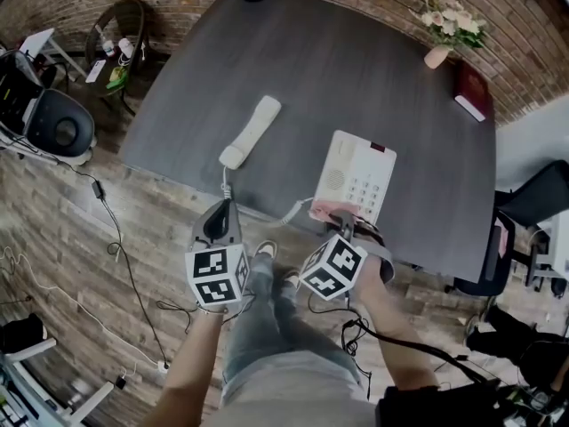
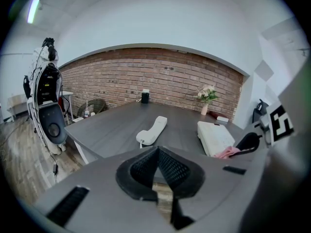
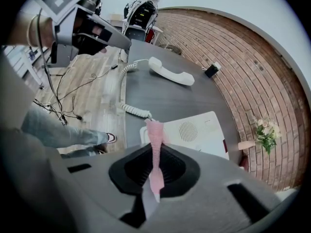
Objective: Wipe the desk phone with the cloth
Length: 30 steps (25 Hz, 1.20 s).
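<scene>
Cloth (image 3: 154, 130) is pinched in right claw (image 3: 154, 155) at desk phone (image 3: 197, 132); left claw (image 2: 158, 166) clenched, empty.

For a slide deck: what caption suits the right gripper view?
Right hand-held gripper shut on pink cloth at the near edge of the desk phone; handset lies off-hook on the dark table.

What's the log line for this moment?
left gripper: jaws shut, empty, by desk edge | right gripper: jaws shut on cloth | cloth: at phone's near edge | handset: off phone, lying on desk
</scene>
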Tool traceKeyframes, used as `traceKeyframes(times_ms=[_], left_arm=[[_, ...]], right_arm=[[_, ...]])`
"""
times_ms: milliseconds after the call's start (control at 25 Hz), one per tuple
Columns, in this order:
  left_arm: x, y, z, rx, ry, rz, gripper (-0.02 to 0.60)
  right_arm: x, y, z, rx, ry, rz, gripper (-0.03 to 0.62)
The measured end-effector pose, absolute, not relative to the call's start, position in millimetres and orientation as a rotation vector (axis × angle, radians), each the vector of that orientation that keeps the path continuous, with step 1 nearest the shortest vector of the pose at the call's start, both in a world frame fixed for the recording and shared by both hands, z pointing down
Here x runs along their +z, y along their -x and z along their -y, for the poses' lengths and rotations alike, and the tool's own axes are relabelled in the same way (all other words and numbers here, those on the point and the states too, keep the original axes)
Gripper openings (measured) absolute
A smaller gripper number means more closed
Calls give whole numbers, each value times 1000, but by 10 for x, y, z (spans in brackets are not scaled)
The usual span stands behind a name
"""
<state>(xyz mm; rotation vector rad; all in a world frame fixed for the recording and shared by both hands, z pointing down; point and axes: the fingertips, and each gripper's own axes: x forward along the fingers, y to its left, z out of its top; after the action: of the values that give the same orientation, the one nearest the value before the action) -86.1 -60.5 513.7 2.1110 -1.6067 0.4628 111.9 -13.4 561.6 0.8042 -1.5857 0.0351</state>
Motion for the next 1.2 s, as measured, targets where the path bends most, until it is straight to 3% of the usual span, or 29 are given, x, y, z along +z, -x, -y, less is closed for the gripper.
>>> traceKeyframes(times_ms=[1200], left_arm=[[5000,879,347,523,-2113,1650,5]], right_arm=[[5625,-1027,-306,121,-821,1682,18]])
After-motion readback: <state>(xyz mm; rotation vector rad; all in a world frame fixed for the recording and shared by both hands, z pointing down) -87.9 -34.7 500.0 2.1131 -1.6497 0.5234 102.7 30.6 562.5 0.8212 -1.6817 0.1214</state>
